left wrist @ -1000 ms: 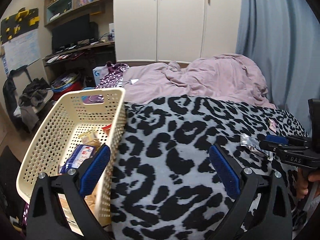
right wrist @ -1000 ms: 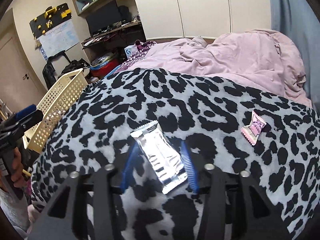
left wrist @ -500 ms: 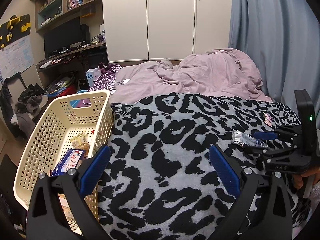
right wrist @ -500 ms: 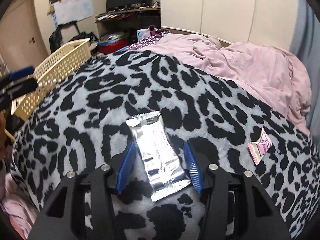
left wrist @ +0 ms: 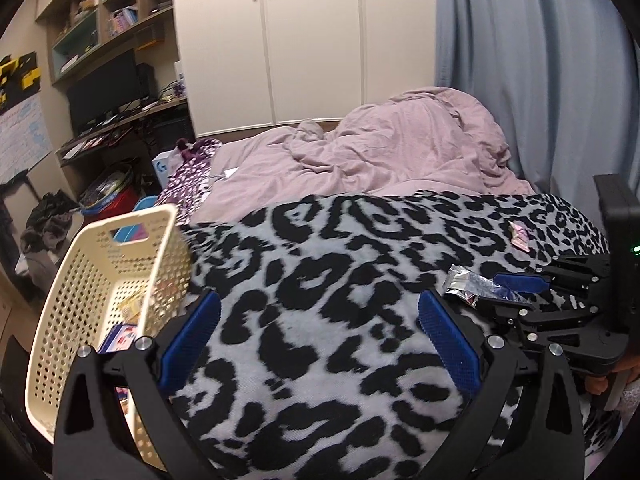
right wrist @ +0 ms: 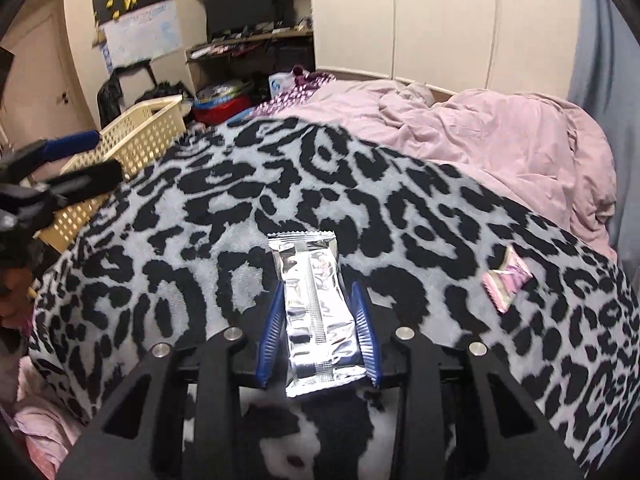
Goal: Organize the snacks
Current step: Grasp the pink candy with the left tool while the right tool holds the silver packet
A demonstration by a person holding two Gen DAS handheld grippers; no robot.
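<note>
Shiny crinkled foil wrapper (right wrist: 318, 312), fuzzy cloth blanket (right wrist: 400, 220), perforated matt plastic basket (left wrist: 100, 272).

Bed (right wrist: 500, 140): leopard-print blanket (right wrist: 240, 208) spread before me, crumpled pink duvet (right wrist: 520, 128) behind; one small pink snack packet (right wrist: 506, 280) lying on the blanket.

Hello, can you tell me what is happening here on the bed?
A person is tidying snacks with a handheld gripper in each hand. The right gripper is shut on a silver foil snack packet, held above the leopard-print blanket. The left gripper is open and holds nothing. A cream plastic basket at the bed's left edge already contains a few snacks. One small pink wrapped snack lies on the blanket, to the right of the silver packet.
</note>
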